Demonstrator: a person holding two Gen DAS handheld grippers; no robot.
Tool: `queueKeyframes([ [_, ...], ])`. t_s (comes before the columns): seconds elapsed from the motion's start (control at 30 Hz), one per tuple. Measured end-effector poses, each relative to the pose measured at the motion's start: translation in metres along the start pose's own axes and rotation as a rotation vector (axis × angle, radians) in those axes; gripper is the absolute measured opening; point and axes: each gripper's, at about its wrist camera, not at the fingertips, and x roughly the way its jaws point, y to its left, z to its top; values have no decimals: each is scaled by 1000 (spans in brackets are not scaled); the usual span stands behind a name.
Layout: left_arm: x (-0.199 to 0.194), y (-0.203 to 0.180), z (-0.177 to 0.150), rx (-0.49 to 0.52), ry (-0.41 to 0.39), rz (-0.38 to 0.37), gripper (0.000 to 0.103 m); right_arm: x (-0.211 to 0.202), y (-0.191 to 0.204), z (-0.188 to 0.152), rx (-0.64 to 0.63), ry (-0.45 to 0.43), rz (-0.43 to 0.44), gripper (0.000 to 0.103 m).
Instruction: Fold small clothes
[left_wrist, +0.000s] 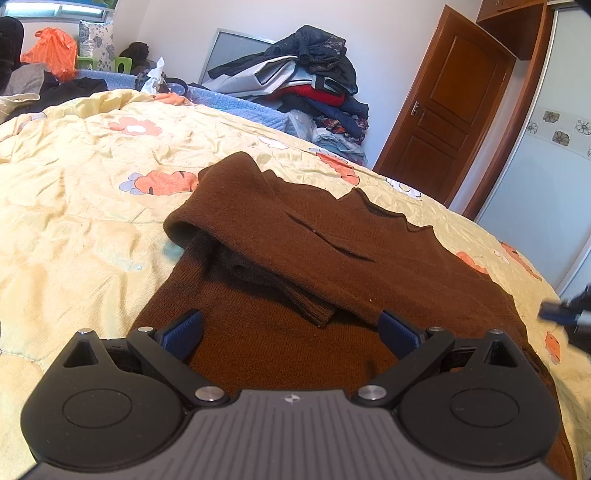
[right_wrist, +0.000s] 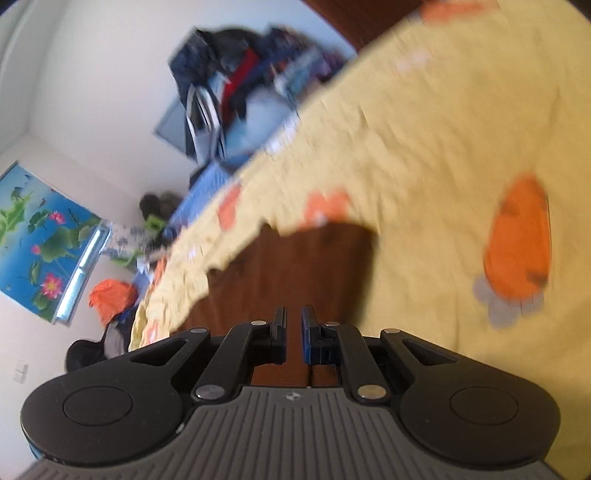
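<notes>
Left to right, then:
Quilt (left_wrist: 74, 206): yellow with orange flowers, rumpled, bare and wide on the left of the left wrist view; far edge meets a blue mat.
Left gripper (left_wrist: 291, 330): one, jaws spread wide, blue pads apart with nothing pinched, hovering over the near hem.
Sweater (left_wrist: 332, 258): one, brown knit, flat on the quilt mid-bed; left sleeve folded across the chest, cuff lying just ahead of the pads; right edge close to the bed's side.
Clothes pile (left_wrist: 314, 81): one heap against the far wall, beyond the bed.
Door (left_wrist: 443, 110): one, brown wood, closed, far right.
Right gripper (right_wrist: 293, 334): one, blurred view, jaws nearly together on brown sweater cloth, narrow slit between pads; quilt open to its right.
</notes>
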Motion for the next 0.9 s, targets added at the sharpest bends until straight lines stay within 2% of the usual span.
queueKeyframes([
  [0.07,0,0,0,3,1,1,102,10,-4,-8,29,45,13,38],
  [0.1,0,0,0,5,2,2,102,13,-3,-12,28,46,28,50],
  [0.13,0,0,0,6,3,4,102,15,0,-15,27,40,41,54],
  [0.23,0,-1,0,10,4,6,102,22,8,-12,32,46,60,54],
  [0.4,0,-1,0,9,4,5,102,37,21,8,-16,32,13,54],
  [0.47,0,-1,0,9,4,5,102,45,25,15,-45,31,-14,58],
  [0.5,0,-1,0,9,4,5,102,47,22,16,-50,38,-27,63],
  [0.57,0,-1,0,9,4,5,102,56,17,17,-41,77,-27,64],
  [0.63,0,-1,0,8,4,4,102,58,18,14,-38,123,8,64],
  [0.7,0,-1,0,8,4,4,102,57,21,5,-70,164,21,64],
  [0.8,0,-2,1,3,4,0,103,54,25,-6,-128,181,2,56],
  [0.87,1,-2,1,3,4,0,103,53,25,-7,-139,179,-6,36],
  [0.9,1,-3,1,3,4,0,103,55,25,-7,-145,190,-16,12],
])
